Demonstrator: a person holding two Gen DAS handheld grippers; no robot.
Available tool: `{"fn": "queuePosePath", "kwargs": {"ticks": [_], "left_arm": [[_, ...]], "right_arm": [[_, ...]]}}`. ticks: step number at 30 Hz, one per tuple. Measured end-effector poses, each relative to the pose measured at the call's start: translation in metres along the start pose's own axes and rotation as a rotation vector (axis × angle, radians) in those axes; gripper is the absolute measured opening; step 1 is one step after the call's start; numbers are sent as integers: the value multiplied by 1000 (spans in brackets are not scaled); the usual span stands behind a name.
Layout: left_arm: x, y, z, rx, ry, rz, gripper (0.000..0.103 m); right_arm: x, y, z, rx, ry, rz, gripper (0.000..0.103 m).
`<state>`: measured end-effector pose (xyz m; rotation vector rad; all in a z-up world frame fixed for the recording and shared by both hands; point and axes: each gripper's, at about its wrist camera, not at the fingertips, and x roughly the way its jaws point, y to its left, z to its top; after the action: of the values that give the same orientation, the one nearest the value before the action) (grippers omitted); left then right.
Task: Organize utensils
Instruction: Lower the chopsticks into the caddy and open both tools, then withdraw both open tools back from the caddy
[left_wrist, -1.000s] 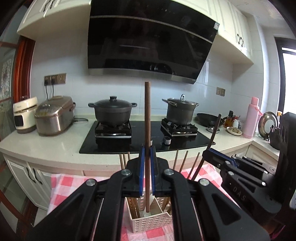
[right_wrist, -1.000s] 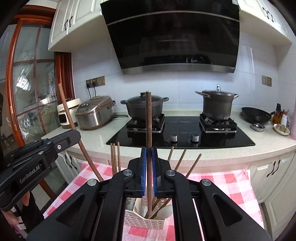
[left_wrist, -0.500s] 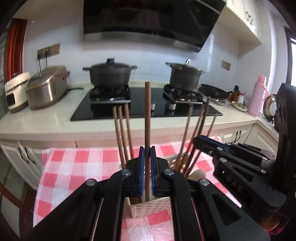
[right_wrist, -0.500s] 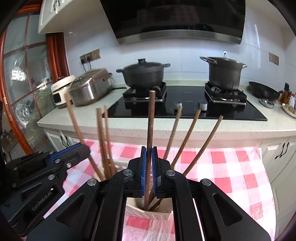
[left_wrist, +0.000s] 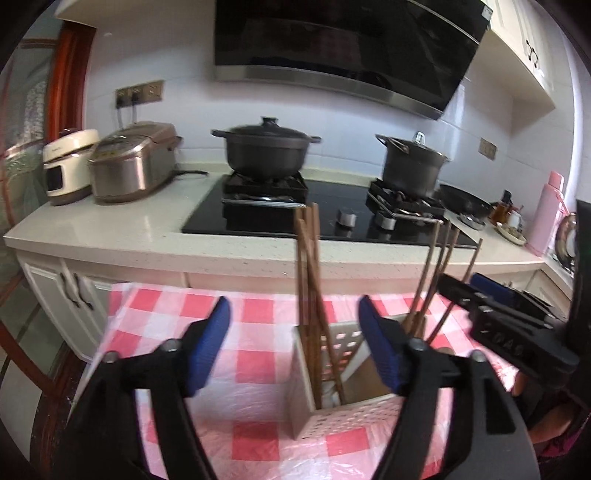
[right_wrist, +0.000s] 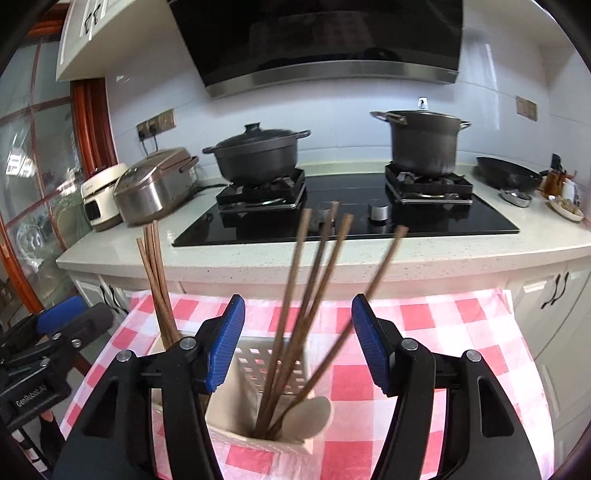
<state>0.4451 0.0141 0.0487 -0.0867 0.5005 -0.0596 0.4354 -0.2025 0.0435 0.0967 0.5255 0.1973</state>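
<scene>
1. Left wrist view: your left hand-held gripper (left_wrist: 293, 350) has just been opening, and its blue pads now stand wide apart, gripping nothing. Between and just beyond them a white slotted holder (left_wrist: 349, 415) stands on the red-and-white checked cloth (left_wrist: 255, 325) that covers the surface. A bunch of brown chopsticks (left_wrist: 310, 295) stands nearly upright in the holder's left compartment, touching neither pad. A second bunch (left_wrist: 436, 280) leans to the right out of the far compartment. Your right hand-held gripper (left_wrist: 491, 299) shows at the right edge, beside that second bunch.

2. Right wrist view: your right hand-held gripper (right_wrist: 297, 341) has also just been opening; its pads are well apart and hold nothing. Four chopsticks (right_wrist: 306, 306) fan up between the pads out of the holder's near compartment (right_wrist: 258, 432), clear of both pads. Another bunch (right_wrist: 157, 284) stands in the compartment to the left. Your left hand-held gripper (right_wrist: 70, 321) sits at the left edge. Behind, two lidded pots (right_wrist: 258, 155) sit on the black stove.
</scene>
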Motion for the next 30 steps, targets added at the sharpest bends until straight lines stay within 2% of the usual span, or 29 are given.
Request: {"fn": "queuePosePath", "kwargs": {"ticks": [3, 7, 16, 18, 22, 24, 30], "left_arm": [[-16, 4, -5, 10, -38, 50, 87], [-44, 10, -18, 18, -90, 92, 98], [-98, 4, -66, 78, -153, 73, 98], [-106, 4, -73, 68, -146, 60, 98], [-118, 7, -90, 14, -105, -16, 98], [-120, 6, -100, 13, -79, -23, 98], [-130, -5, -117, 50, -70, -29, 98]], "right_arm": [[-21, -3, -5, -5, -44, -18, 59], [-52, -3, -18, -16, -99, -27, 67], [-111, 7, -63, -60, -138, 15, 82], [-122, 7, -73, -60, -135, 36, 83], [-139, 10, -93, -68, -131, 56, 84], [-143, 10, -100, -61, -124, 56, 84], [-151, 16, -119, -94, -102, 46, 84]]}}
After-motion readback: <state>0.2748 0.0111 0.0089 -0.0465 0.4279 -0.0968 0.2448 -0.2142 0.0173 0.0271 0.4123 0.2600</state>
